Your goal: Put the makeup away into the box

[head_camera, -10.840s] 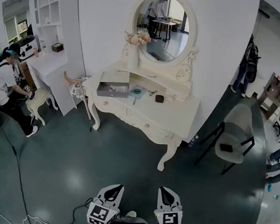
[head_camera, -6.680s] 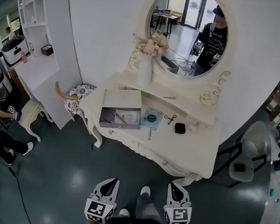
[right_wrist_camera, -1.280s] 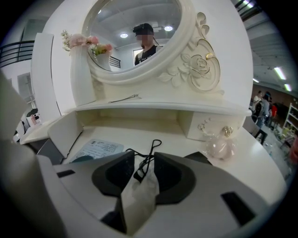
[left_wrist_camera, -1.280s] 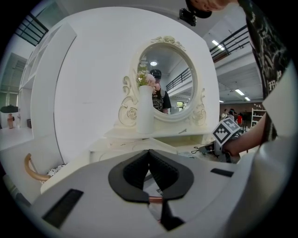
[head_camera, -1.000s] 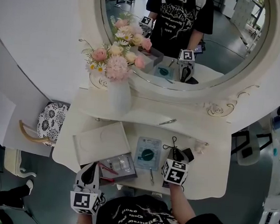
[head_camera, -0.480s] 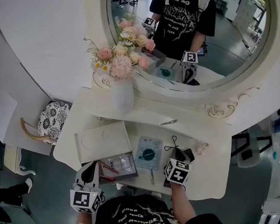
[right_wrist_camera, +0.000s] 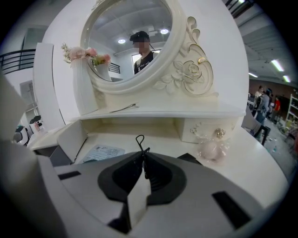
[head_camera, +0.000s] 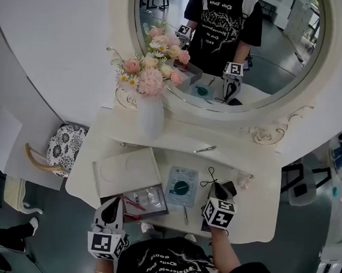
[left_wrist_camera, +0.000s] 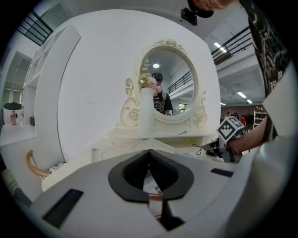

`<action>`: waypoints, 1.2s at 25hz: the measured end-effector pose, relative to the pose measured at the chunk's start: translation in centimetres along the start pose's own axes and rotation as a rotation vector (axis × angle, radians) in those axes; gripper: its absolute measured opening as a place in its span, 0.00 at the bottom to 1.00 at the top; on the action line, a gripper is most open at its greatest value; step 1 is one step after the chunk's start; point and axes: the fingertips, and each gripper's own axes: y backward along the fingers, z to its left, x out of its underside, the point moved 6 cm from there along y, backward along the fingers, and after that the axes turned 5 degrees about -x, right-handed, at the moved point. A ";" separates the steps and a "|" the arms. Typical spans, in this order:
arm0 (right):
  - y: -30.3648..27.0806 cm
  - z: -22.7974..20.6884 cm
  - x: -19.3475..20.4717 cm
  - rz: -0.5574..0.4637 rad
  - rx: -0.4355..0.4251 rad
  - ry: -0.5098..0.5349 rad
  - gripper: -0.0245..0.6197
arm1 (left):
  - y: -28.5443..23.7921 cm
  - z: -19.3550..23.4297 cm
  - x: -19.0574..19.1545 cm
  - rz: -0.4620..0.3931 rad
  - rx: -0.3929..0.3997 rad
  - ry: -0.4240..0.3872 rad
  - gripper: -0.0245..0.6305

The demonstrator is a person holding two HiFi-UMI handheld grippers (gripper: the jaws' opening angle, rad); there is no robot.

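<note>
**Operator:** Both grippers, well short of the dressing table in the earliest frame, are now working over its top. How are the claws standing?

**Technician:** At the table's right, the right gripper (head_camera: 216, 188) is closing its jaws on the eyelash curler (head_camera: 210, 178), and the handle is sitting between the pads. At the near edge of the box (head_camera: 127, 171), the left gripper (head_camera: 117, 203) is hovering, clenched on nothing.

**Operator:** Progress?

**Technician:** Early, by my judgement. The box is lying open with a few items showing in its tray. The eyelash curler is resting on the table, just right of the blue packet (head_camera: 182, 187). The black compact (head_camera: 230, 188), the pink puff (head_camera: 242, 181) and the pencil (head_camera: 185, 214) are also waiting outside the box.

**Operator:** View differences?

**Technician:** The right gripper view is showing the curler's loop protruding past the jaw tips, while the head view is hiding that contact under the gripper body. Only the head view is showing the tray's contents and the pencil.
</note>
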 end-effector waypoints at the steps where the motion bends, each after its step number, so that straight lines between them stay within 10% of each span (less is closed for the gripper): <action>1: 0.3 0.0 -0.1 -0.007 -0.003 0.003 0.09 | 0.0 0.0 0.2 -0.003 0.003 0.000 0.06; 30: 3.5 9.1 -2.2 -0.053 -0.323 0.106 0.08 | 3.4 2.1 1.0 -0.022 -0.052 0.035 0.06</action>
